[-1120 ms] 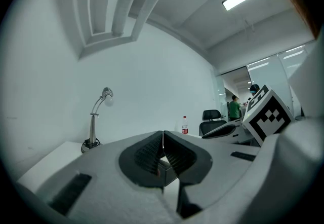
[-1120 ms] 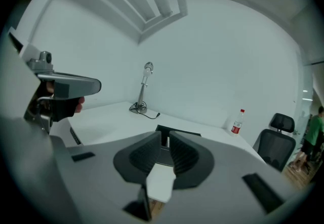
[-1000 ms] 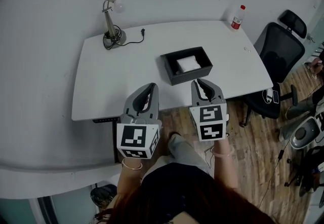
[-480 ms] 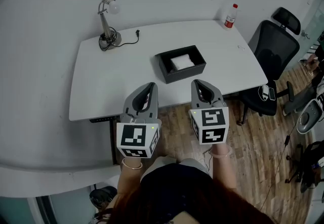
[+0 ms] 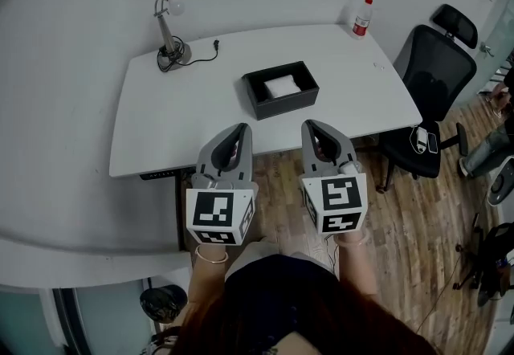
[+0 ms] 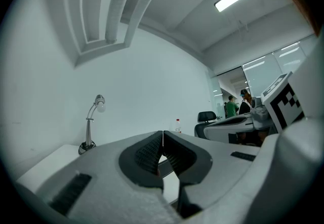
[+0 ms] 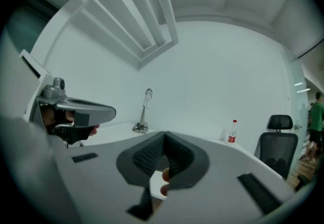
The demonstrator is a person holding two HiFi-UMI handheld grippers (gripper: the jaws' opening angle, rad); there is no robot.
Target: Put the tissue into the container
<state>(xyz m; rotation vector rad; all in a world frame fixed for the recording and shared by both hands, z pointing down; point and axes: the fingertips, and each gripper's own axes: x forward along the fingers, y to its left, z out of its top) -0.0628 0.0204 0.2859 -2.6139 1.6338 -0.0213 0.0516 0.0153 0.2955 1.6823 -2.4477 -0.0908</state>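
Note:
On the white table (image 5: 185, 116) stands a black open box, the container (image 5: 287, 104), in the head view. A white folded tissue (image 5: 281, 86) lies inside it. My left gripper (image 5: 239, 129) hangs at the table's near edge, in front of and left of the box, shut with nothing in it. In its own view the left gripper (image 6: 162, 133) has its tips meeting. My right gripper (image 5: 314, 126) is just off the near edge, in front of the box, also shut and empty. The right gripper (image 7: 163, 138) shows its pads together in its own view.
A desk lamp (image 5: 169, 20) with its cable stands at the table's far left corner. A red-capped bottle (image 5: 362, 18) is at the far right corner. A black office chair (image 5: 434, 76) sits right of the table on the wood floor. People (image 6: 231, 107) stand far off.
Both grippers have drawn back from the table, so the box and table sit higher and further off in the head view. The tissue still lies in the box.

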